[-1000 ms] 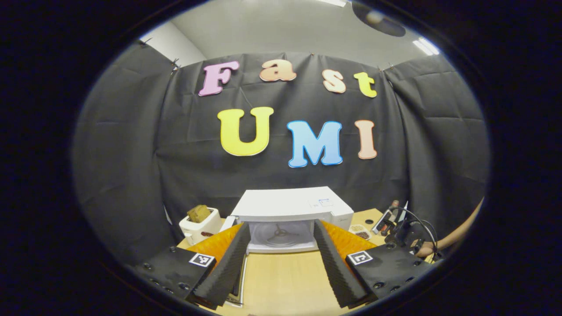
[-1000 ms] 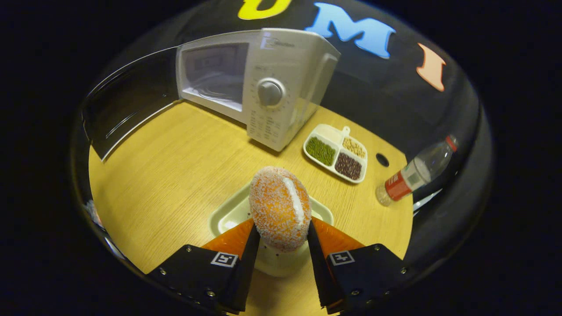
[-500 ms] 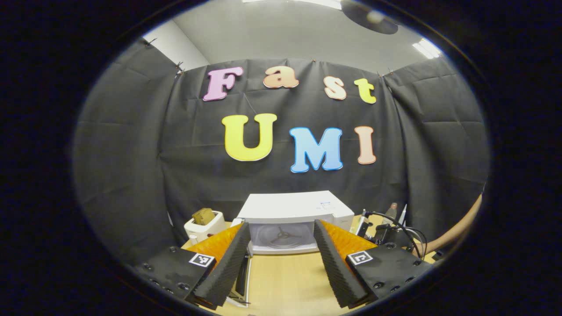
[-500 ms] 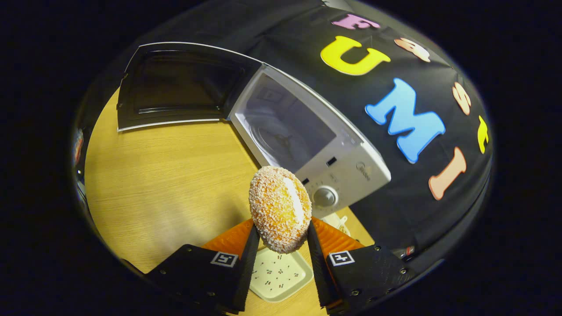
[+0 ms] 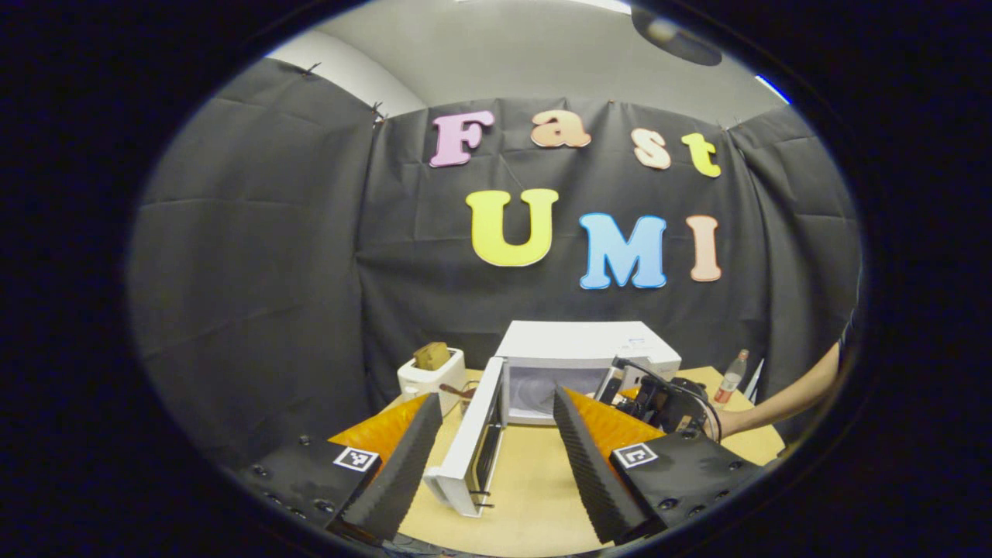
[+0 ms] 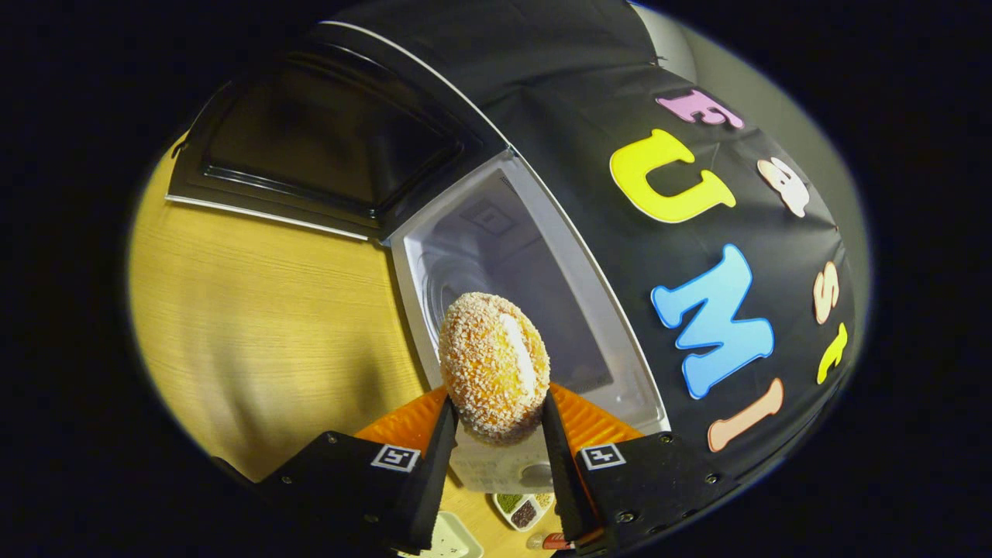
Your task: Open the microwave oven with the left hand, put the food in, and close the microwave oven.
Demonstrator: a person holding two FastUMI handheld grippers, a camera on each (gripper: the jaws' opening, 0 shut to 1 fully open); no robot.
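Observation:
The white microwave (image 5: 585,353) stands at the back of the wooden table (image 5: 535,488), its door (image 5: 473,449) swung wide to the left and its cavity (image 5: 542,387) bare. My left gripper (image 5: 496,457) is open, held back from the table with nothing between its fingers. In the right gripper view, my right gripper (image 6: 494,434) is shut on a crumb-coated orange bun (image 6: 494,364) with a white stripe. The view is rolled sideways; the bun hangs just in front of the open cavity (image 6: 504,279), with the dark door (image 6: 310,155) at upper left. The right gripper (image 5: 659,399) and a person's forearm (image 5: 783,403) sit right of the microwave.
A white toaster (image 5: 430,376) with bread in it stands left of the microwave. A plastic bottle (image 5: 731,376) stands at the back right. A small divided dish of beans (image 6: 521,511) and a pale tray (image 6: 449,542) lie below the right gripper.
The right gripper carried the bun up from the tray to the microwave's opening, rolling sideways. The left gripper drew back and to the left, so the open door now shows edge-on.

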